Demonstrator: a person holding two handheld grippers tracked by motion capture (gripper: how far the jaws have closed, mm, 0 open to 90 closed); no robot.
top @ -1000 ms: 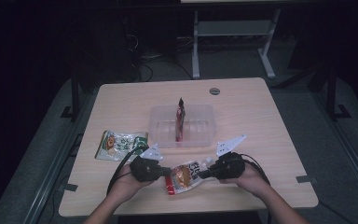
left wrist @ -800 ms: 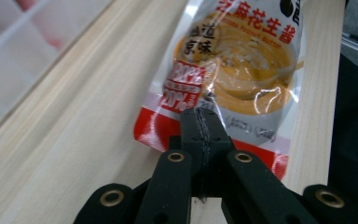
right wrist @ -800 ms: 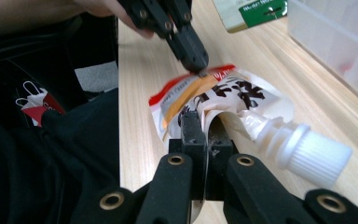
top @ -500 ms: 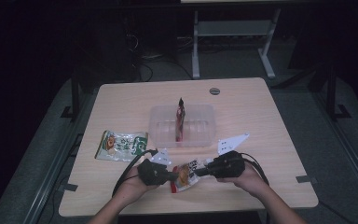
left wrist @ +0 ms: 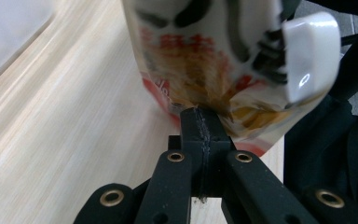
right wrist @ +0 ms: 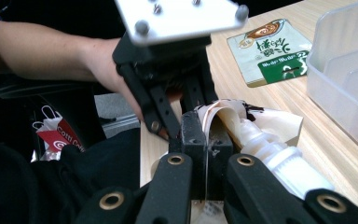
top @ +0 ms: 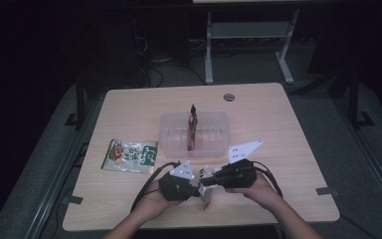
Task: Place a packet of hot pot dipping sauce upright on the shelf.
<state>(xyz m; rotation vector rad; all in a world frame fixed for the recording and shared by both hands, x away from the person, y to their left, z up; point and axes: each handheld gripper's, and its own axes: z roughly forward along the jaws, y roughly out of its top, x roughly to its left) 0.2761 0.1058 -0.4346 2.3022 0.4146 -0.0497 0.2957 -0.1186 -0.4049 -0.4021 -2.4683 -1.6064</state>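
A white, red and orange spouted pouch [top: 207,196] hangs between my two grippers above the table's front edge. In the left gripper view my left gripper [left wrist: 204,119] is shut on the pouch's [left wrist: 200,56] lower edge, and its white cap [left wrist: 307,56] is at upper right. In the right gripper view my right gripper [right wrist: 206,126] is shut on the crumpled pouch [right wrist: 270,122] beside the white threaded spout [right wrist: 270,149]. From above, the left gripper [top: 191,188] and right gripper [top: 206,181] almost meet tip to tip.
A clear plastic container [top: 171,142] stands mid-table with a red sachet [top: 192,127] upright in it. A green and white packet [top: 129,155] lies flat to its left. The container wall [right wrist: 345,79] is close on the right gripper's right side.
My left gripper has slid right toward the right gripper. The pouch, earlier spread out between them, is now bunched up and hangs edge-on.
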